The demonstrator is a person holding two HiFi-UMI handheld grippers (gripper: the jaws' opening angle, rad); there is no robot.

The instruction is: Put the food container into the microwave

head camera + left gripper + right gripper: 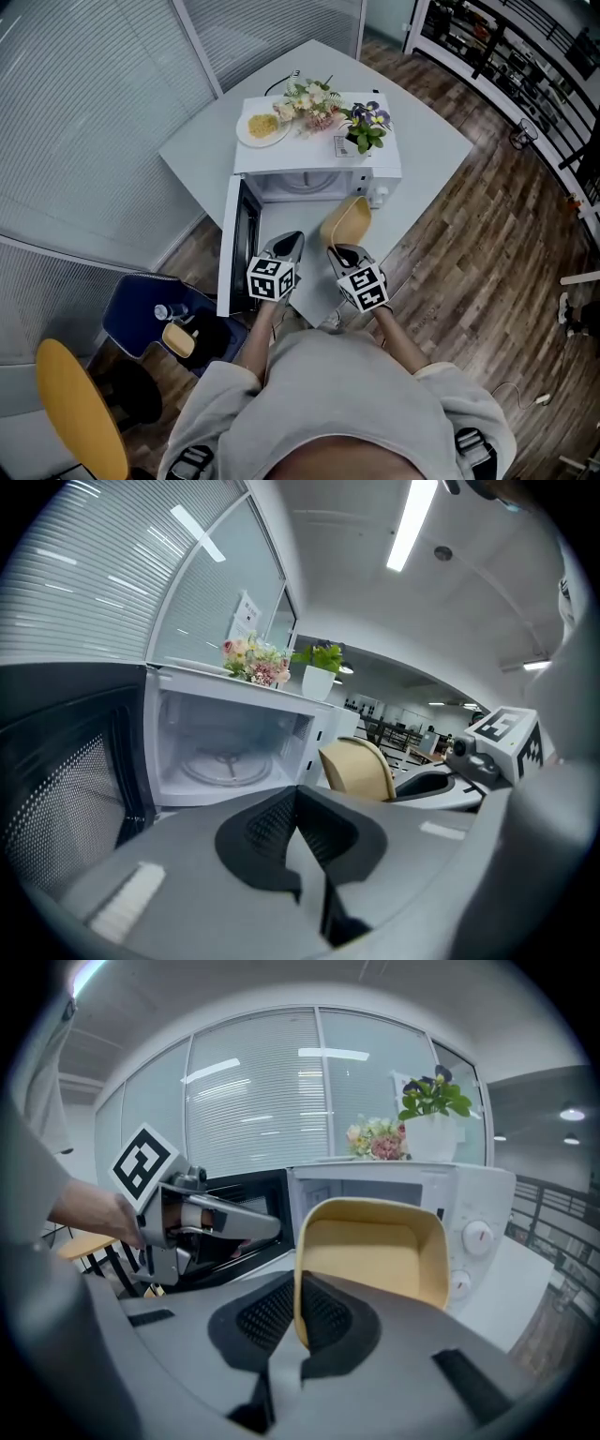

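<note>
The white microwave (319, 161) stands on the table with its door (236, 246) swung open to the left; its empty chamber and glass turntable (225, 761) show in the left gripper view. My right gripper (344, 251) is shut on the near rim of the tan food container (347, 223), held tilted in the air just in front of the microwave's right side (375, 1251). My left gripper (289, 242) is shut with nothing in it, beside the right one, in front of the open chamber (298, 841).
On the microwave's top sit a plate of yellow food (263, 127), a flower bouquet (312, 101) and a potted plant (367, 124). The control knobs (476, 1236) are on its right. A blue chair (150, 319) and a yellow chair (80, 412) stand at lower left.
</note>
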